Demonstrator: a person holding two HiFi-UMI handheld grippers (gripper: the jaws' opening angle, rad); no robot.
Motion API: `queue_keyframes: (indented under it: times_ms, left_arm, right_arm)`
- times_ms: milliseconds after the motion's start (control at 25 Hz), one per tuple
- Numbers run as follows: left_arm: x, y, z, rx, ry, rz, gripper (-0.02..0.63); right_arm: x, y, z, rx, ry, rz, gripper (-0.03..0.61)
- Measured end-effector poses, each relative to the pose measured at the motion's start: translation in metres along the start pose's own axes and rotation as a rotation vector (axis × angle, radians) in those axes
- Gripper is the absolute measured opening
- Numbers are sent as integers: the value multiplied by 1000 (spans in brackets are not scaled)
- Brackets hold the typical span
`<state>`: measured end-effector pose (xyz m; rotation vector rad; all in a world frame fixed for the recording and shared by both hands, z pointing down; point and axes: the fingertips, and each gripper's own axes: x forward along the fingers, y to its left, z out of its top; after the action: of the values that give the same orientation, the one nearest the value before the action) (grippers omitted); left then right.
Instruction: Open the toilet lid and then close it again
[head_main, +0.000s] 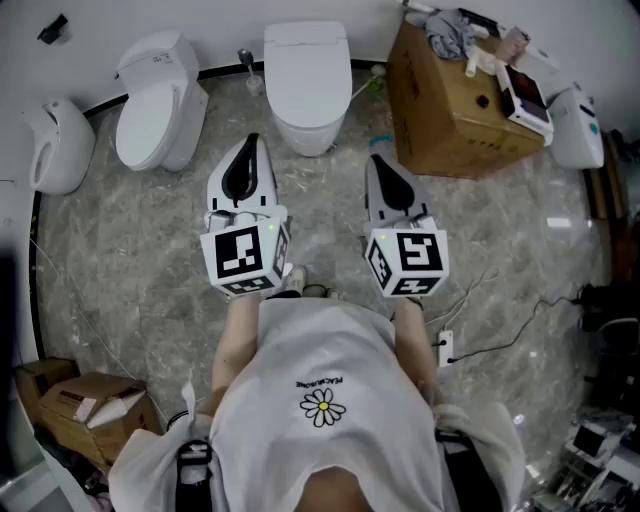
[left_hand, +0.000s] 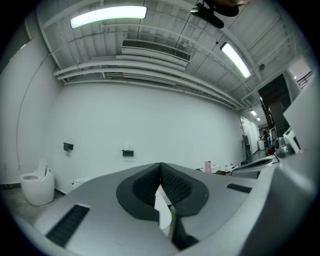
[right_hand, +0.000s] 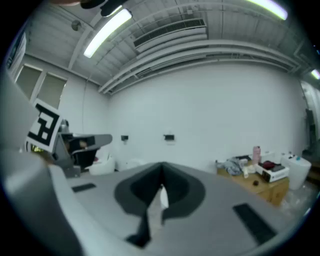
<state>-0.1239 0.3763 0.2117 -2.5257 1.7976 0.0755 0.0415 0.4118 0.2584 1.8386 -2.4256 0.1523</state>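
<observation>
Both arms are stuck straight out in front of the torso, elbows pretty much tucked in, so the two grippers sit side by side with a clear gap between them, both pointing forward. The left gripper (head_main: 250, 147) has its jaws closed tip to tip and it's empty; in its own view the dark pads (left_hand: 178, 186) meet at the front. Same story for the right gripper (head_main: 379, 160): jaws together, empty. Bare left forearm (head_main: 236, 335) and right forearm (head_main: 409, 338) run up behind the left marker cube (head_main: 245, 255) and right marker cube (head_main: 407, 260), which cover the hands from above.
</observation>
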Motion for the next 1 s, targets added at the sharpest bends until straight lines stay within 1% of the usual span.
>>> queue_keyframes:
  times_ms: [280, 320, 440, 480, 600, 760, 880, 1000]
  left_arm:
    - [4, 3, -2, 12, 0, -5, 26]
    - [5, 4, -3, 13, 2, -6, 26]
    - [7, 8, -3, 7, 5, -11, 26]
    - [8, 9, -3, 1, 3, -12, 26]
    - [10, 18, -5, -3, 4, 3, 26]
    - [17, 34, -15, 5, 26, 35, 25]
    - [21, 44, -15, -14, 19, 24, 25]
    - [24, 59, -7, -27, -8, 10, 25]
  right_arm:
    - [6, 0, 0, -1, -7, 1, 29]
    - [7, 1, 0, 13, -6, 13, 29]
    - [12, 9, 4, 109, -24, 82, 29]
    - [13, 10, 6, 126, -32, 95, 29]
    - [19, 14, 9, 114, -34, 105, 29]
    - [29, 20, 0, 110, -4, 110, 29]
    - [38, 25, -3, 118, 7, 105, 29]
    - [48, 32, 1, 132, 0, 93, 29]
